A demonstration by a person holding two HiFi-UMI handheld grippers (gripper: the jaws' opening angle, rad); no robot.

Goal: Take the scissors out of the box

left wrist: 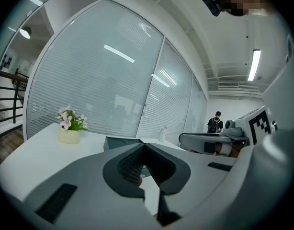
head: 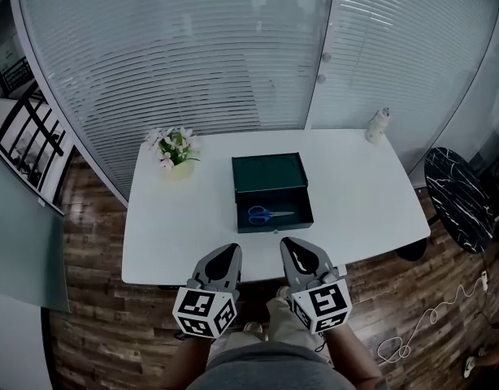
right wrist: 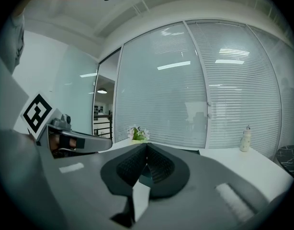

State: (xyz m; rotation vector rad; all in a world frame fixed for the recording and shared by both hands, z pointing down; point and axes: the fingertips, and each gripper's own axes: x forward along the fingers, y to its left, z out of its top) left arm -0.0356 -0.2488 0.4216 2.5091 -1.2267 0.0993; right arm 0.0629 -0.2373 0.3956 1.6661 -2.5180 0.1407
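A dark green box [head: 273, 207] stands open in the middle of the white table [head: 168, 234], its lid [head: 268, 173] laid back towards the window. Blue-handled scissors [head: 263, 214] lie inside the box, near its left side. Both grippers hover just off the table's near edge, short of the box. My left gripper [head: 231, 251] is shut with nothing between its jaws, and so is my right gripper [head: 288, 242]. In the left gripper view the shut left gripper [left wrist: 145, 145] points towards the box [left wrist: 120, 142]. The right gripper view shows the right gripper [right wrist: 147, 145] closed tip to tip.
A pot of pink flowers [head: 175, 149] sits at the table's far left, and a small white bottle [head: 379, 125] at the far right corner. A black marbled round table [head: 462, 197] stands to the right. Blinds cover the glass wall behind. A person [left wrist: 215, 123] stands far off.
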